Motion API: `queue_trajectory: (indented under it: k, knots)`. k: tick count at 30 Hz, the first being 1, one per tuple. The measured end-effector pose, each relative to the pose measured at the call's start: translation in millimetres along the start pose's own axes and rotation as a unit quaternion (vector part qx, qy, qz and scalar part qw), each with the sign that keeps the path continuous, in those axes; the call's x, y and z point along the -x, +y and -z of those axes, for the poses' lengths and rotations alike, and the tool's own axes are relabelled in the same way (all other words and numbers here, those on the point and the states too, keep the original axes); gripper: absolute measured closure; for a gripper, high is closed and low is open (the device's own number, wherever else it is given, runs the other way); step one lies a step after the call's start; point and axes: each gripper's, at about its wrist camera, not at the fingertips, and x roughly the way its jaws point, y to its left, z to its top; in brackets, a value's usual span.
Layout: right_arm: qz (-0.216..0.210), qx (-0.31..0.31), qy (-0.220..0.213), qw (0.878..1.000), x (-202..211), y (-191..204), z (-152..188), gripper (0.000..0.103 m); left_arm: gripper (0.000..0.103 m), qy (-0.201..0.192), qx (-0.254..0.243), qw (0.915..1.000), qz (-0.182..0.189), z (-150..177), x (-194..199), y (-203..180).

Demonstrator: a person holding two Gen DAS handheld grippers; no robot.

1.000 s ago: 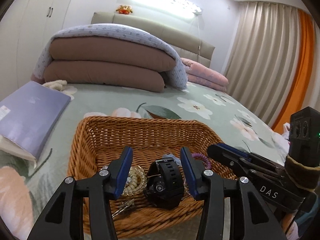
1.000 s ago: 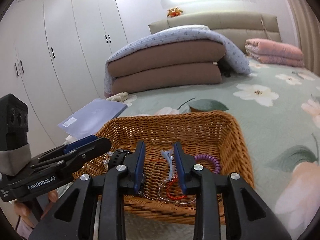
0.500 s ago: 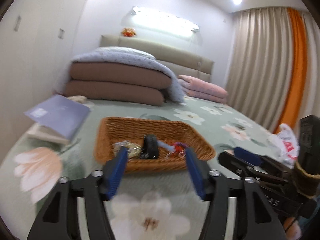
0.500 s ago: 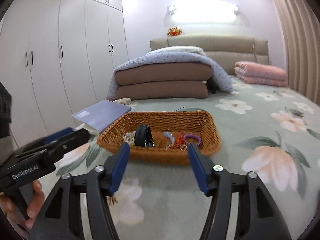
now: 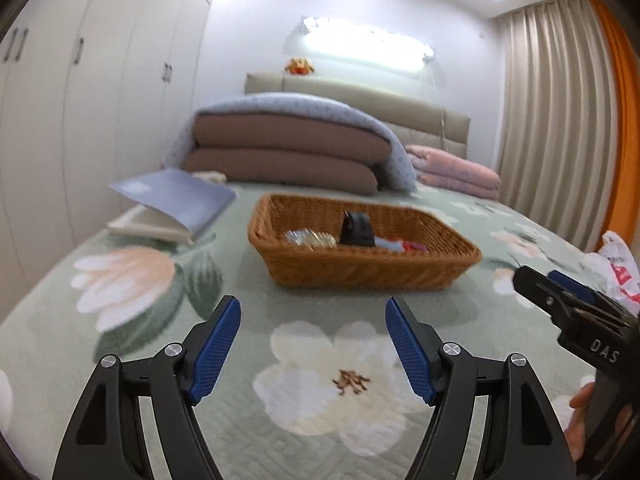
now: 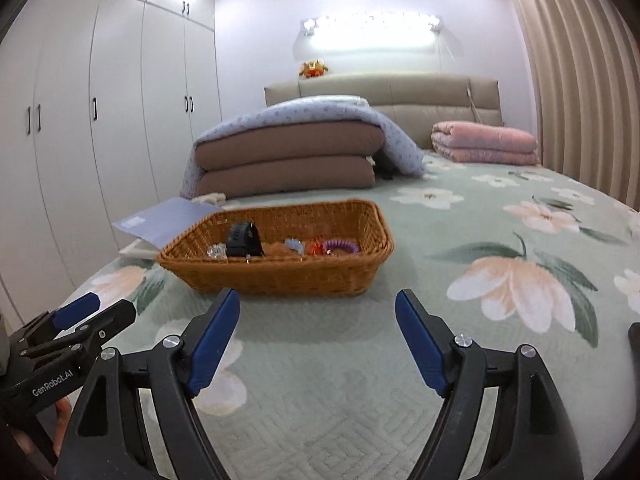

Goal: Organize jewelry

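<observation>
Your left gripper (image 5: 313, 312) hangs over the flowered bedspread (image 5: 340, 380) with its blue pads spread wide and nothing between them; its jaws have just been opening. Your right gripper (image 6: 318, 306) is the same: released, empty, jaws just opened further.

From the left wrist view, the wicker basket (image 5: 360, 268) sits at twelve o'clock, well apart from the fingertips, flat on the bedspread. Inside it a black watch (image 5: 356, 229) stands on edge near the middle, with beaded jewelry (image 5: 310, 239) at its nine o'clock and small pale-blue and red pieces at its three o'clock; these are too blurred to name.

From the right wrist view, the basket lies at eleven o'clock, and a purple coil bracelet (image 6: 340, 246) rests toward its right end. Your left gripper's tip shows at eight o'clock there. A lavender folder (image 5: 176, 196) lies on the bed at the basket's ten o'clock.
</observation>
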Motion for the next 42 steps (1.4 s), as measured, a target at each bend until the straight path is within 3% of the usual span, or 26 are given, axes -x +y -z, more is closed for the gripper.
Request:
queue_trajectory:
  k: [9,42]
  knots:
    - [0.015,0.034,0.000,0.999,-2.8,14.0,6.8,0.021,0.027,0.011,-0.005,0.9999,-0.005,3.8,-5.0,-3.6]
    - [0.011,0.011,0.022,1.000,-11.3,5.3,7.6,0.021,0.027,0.025,0.002,0.9997,-0.007,4.3,-9.3,-2.1]
